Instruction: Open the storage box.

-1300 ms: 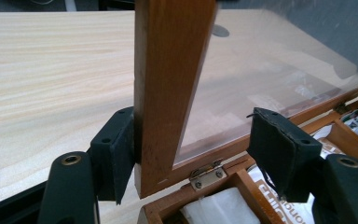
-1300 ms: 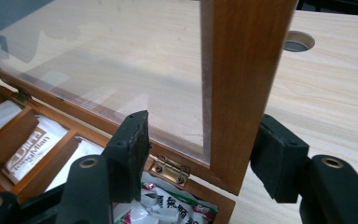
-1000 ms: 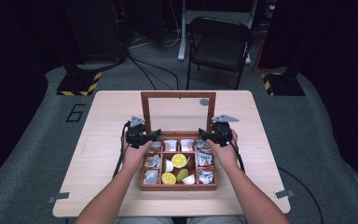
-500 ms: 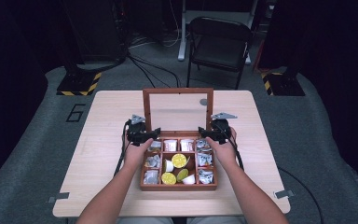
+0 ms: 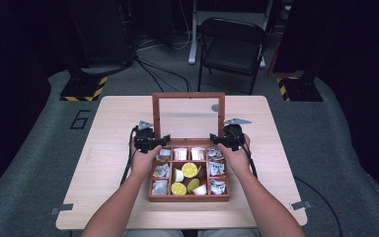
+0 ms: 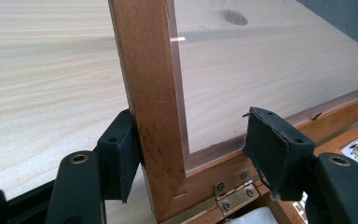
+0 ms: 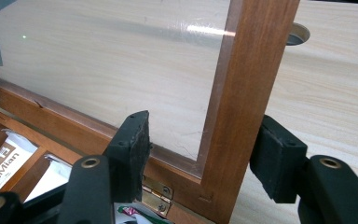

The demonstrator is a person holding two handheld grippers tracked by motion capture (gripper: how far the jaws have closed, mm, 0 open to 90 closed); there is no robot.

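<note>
A brown wooden box (image 5: 188, 197) stands on the table with its glass-paned lid (image 5: 188, 95) raised nearly upright. Its compartments hold white packets (image 5: 180, 153), silvery packets (image 5: 216, 168) and yellow-topped cups (image 5: 190, 169). My left gripper (image 5: 157, 139) (image 6: 193, 121) straddles the lid's left rail (image 6: 149, 84). One pad rests against the rail's outer side, while the other stands apart in front of the glass. My right gripper (image 5: 219, 138) (image 7: 205, 120) straddles the right rail (image 7: 251, 70) the same way, its inner pad clear of the wood. Brass hinges (image 6: 235, 189) (image 7: 156, 191) show below.
The light wooden table (image 5: 108, 128) has bare surface on both sides of the box and behind the lid, with a round hole (image 5: 215, 107) behind it. A black folding chair (image 5: 232, 44) stands beyond the far edge, and cables trail from both grippers.
The lid's top edge has swung slightly higher, standing more upright. Both hands stay at the lid's lower corners.
</note>
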